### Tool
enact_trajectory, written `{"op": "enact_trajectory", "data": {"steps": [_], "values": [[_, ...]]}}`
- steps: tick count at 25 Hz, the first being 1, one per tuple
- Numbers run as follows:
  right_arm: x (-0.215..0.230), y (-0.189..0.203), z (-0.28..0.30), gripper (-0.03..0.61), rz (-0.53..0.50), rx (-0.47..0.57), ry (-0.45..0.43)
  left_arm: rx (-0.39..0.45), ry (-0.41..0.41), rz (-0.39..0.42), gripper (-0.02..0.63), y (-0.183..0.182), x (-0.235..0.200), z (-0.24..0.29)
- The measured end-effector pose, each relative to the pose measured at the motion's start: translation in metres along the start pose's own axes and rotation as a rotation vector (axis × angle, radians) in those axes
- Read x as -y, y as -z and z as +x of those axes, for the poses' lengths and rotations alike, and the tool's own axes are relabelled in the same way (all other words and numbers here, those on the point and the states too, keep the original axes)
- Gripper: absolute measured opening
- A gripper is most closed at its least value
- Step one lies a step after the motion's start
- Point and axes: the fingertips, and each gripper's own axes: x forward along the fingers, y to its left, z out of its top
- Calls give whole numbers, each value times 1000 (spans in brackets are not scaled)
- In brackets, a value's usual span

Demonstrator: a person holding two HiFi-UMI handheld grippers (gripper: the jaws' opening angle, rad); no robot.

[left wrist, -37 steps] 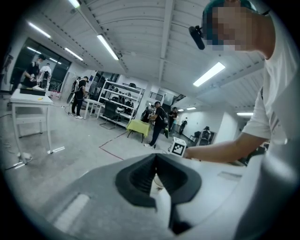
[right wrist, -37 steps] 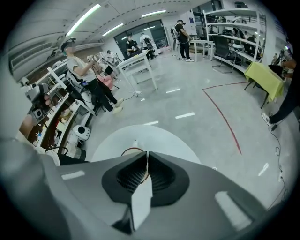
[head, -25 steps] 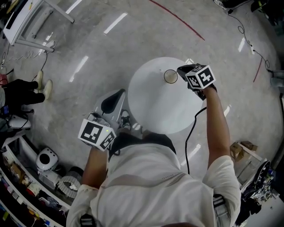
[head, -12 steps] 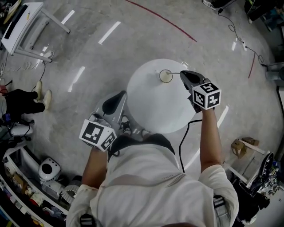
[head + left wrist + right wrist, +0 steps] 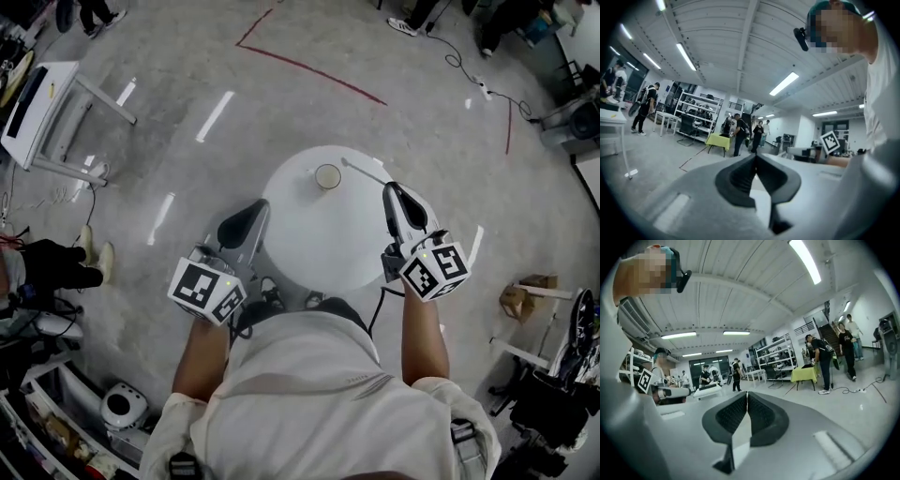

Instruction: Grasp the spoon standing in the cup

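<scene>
Right gripper (image 5: 389, 191) has drawn back from the cup (image 5: 328, 175) in the head view; the spoon (image 5: 364, 172) lies on the bench (image 5: 319, 244) beside it. Left gripper view: the left gripper (image 5: 755, 158) has its fingers together, empty. Right gripper view: fingers together, empty

left gripper (image 5: 246, 217): jaws together, pointing forward | right gripper (image 5: 396, 197): jaws together, pointing forward | both forearms stretched ahead

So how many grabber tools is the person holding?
2. The left gripper is by the round table's left edge; the right gripper is above its right edge. No others show.
</scene>
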Motion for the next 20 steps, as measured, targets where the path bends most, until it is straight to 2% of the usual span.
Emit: {"op": "enact_trajectory", "data": {"steps": [3,9,15,20], "values": [[-10,-22,-34,9,-28,84,27,15,36,29,2,-17,20,5],[-19,-42,-90,9,-35,152,60,29,97,73,2,-31,63,1],[-22,-47,-118,9,-55,150,59,45,122,97,3,-37,97,-3],[-29,-44,-116,11,-60,137,47,47,117,95,2,-36,99,-13]]}}
